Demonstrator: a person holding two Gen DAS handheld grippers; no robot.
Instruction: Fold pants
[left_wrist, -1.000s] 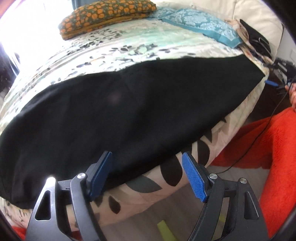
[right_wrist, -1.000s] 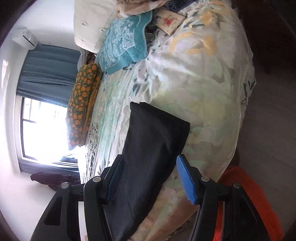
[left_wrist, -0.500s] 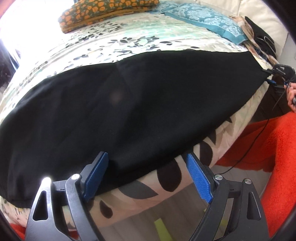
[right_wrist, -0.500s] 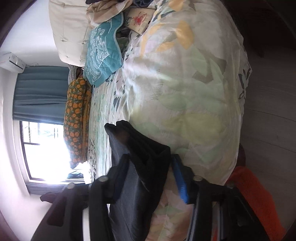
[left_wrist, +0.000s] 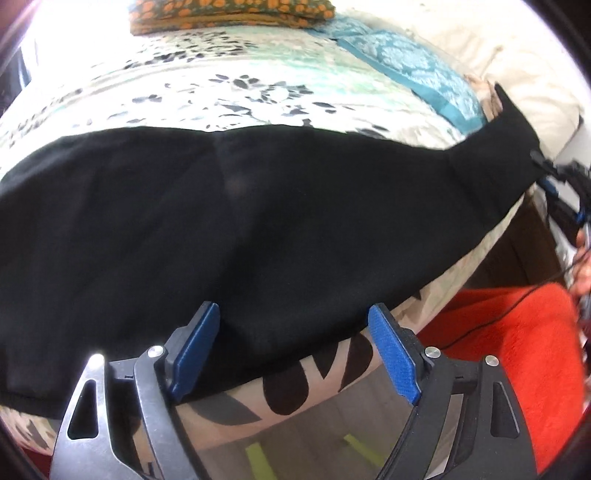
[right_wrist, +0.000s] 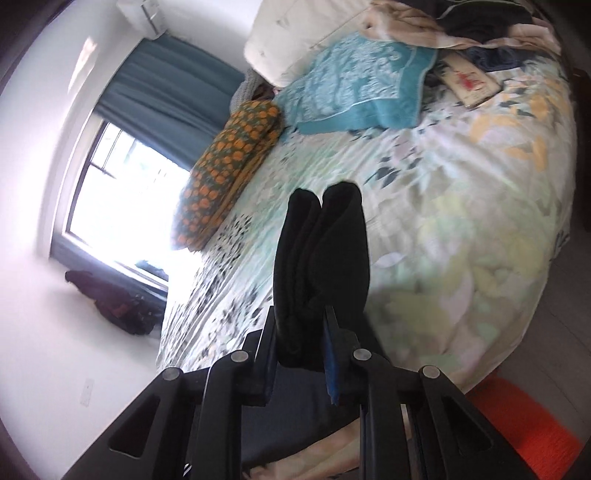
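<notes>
Presently: right gripper (right_wrist: 301, 345), jaws pinched together on a bunched end of the black pants (left_wrist: 258, 229), that end lifted clear of the bed (right_wrist: 461, 206). Left gripper (left_wrist: 293, 349), jaws wide apart, hovering at the near long edge of the pants, holding nothing.

Risks, as judged: the thick bunch may slip from the pinch; with nothing pinning the near edge, the whole garment may drag, skew, or slide off the mattress side.

Surface: floral duvet, soft, rounded, overhanging. Beyond: orange-patterned cushion (right_wrist: 229, 170), teal pillow (right_wrist: 354, 88), white pillow (right_wrist: 291, 40). Farthest: window (right_wrist: 122, 206), teal curtain (right_wrist: 173, 96). Floor side: orange-red rug (left_wrist: 517, 354).
</notes>
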